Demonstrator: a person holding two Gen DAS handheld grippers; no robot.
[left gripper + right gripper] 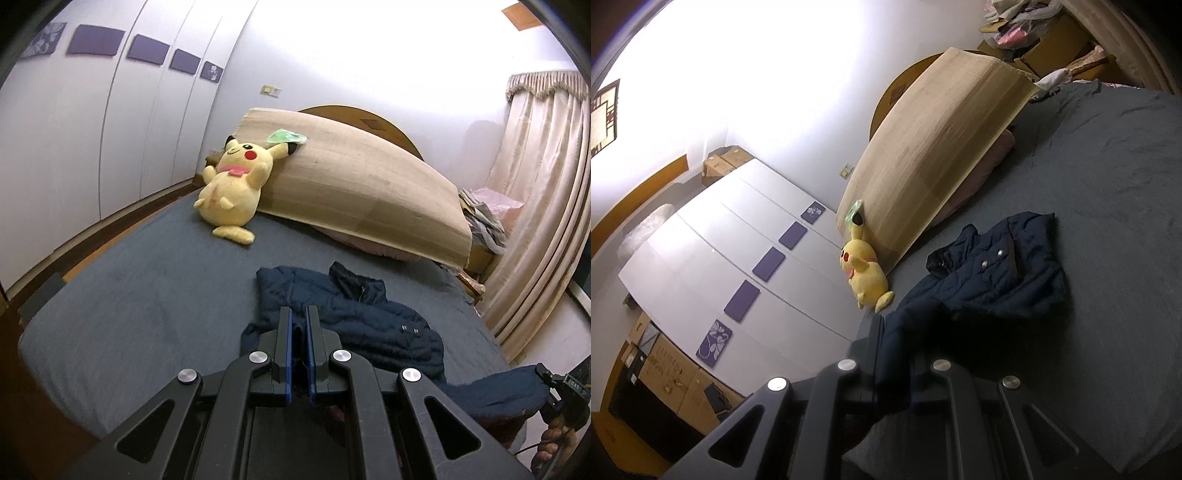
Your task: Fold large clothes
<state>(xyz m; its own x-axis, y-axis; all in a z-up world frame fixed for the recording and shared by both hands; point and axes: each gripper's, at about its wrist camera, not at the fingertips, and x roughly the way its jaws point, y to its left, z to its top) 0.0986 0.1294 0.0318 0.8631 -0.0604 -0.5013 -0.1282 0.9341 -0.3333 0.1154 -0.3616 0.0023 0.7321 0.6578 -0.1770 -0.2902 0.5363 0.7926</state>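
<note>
**Jacket Gripped by Both Tools**

While the plush toy [231,188] rests at the far left of the bed [129,314], the left tool [299,325] is clamped on the navy jacket [354,314] at centre. At right, the right tool [895,332] is clamped on jacket fabric.

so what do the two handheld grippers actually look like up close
Both are matte black linkage frames with triangular cut-outs and round silver pivot pins. The left gripper has two flat parallel fingers faced with blue pads. The right gripper is the same black build; its pads are hidden. From the left wrist view it shows small white lettering and a thin cable.
</note>
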